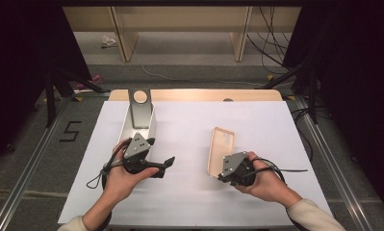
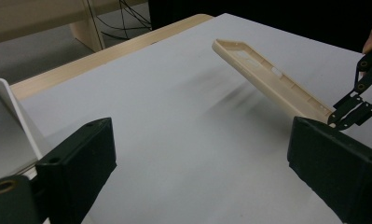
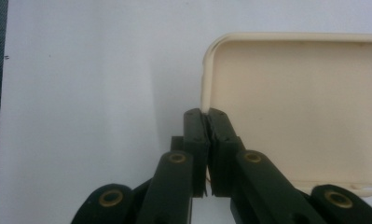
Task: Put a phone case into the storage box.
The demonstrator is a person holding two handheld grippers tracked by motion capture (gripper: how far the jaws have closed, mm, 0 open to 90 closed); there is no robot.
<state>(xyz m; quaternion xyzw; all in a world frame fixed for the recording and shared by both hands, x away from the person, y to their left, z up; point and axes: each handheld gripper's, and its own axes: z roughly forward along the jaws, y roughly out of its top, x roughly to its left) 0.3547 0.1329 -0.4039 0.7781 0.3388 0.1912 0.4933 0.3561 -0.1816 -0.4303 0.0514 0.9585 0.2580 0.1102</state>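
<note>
One beige case (image 1: 221,150) lies tilted over the white tabletop (image 1: 189,192), right of centre, its near edge lifted; the right tongs (image 3: 205,114) are clenched on its rim; the left tongs (image 2: 200,163), spread wide with nothing between them, hang beside one white box (image 1: 151,126) with a grey stand (image 1: 140,107) in it.

A white sheet (image 1: 189,192) covers most of a light wooden table (image 1: 257,95), whose far edge stays bare. On the far left of the sheet stands an open white box (image 1: 153,126) with a grey metal stand (image 1: 140,113) in it, a round hole near the stand's top. A black figure five (image 1: 70,131) marks the grey floor left of the table. Cables (image 1: 271,45) trail on the floor beyond, near pale wooden furniture (image 1: 127,33).
</note>
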